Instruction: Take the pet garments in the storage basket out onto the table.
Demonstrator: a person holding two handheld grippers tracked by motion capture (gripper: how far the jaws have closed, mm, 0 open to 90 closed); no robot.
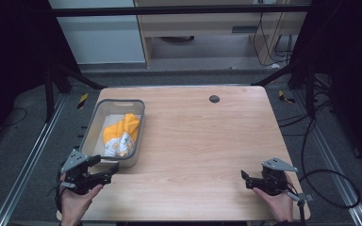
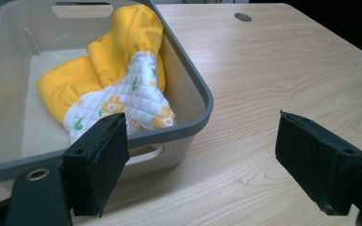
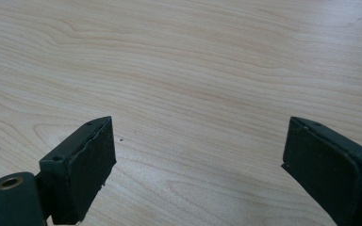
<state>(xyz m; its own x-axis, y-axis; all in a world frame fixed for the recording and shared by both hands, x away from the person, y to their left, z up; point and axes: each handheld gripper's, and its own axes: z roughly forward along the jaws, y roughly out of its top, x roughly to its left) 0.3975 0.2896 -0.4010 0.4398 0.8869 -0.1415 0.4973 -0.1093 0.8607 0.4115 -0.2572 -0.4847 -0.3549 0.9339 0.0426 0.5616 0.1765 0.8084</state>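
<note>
Standing by the table, I am watching the left gripper [image 2: 202, 155] hovering with its jaws spread wide and nothing between them, right at the near corner of the grey bin [image 2: 202, 101]. The quilted cloth [image 2: 118, 80], yellow with a white flowered part, is lying bunched inside the bin, just beyond and above the gripper's left jaw as its own camera sees it, with the bin's rim standing between jaw and fabric. The right gripper [image 3: 195, 162] is also gaping open and holding nothing, pointing at bare wooden table [image 3: 193, 61], well apart from the bin.

What is worrying me is that rim. If the left gripper is going for the cloth from this low angle, I judge the left jaw is likely to be catching the bin's edge or its handle slot (the bin looks light) and shoving the whole bin along the table instead of reaching in. Coming over the wall too shallowly, the jaws could be pinching only a loose outer fold, and the cloth could be slipping free or dragging the bin up with it. With the right gripper so far off, nothing is steadying the bin.
</note>
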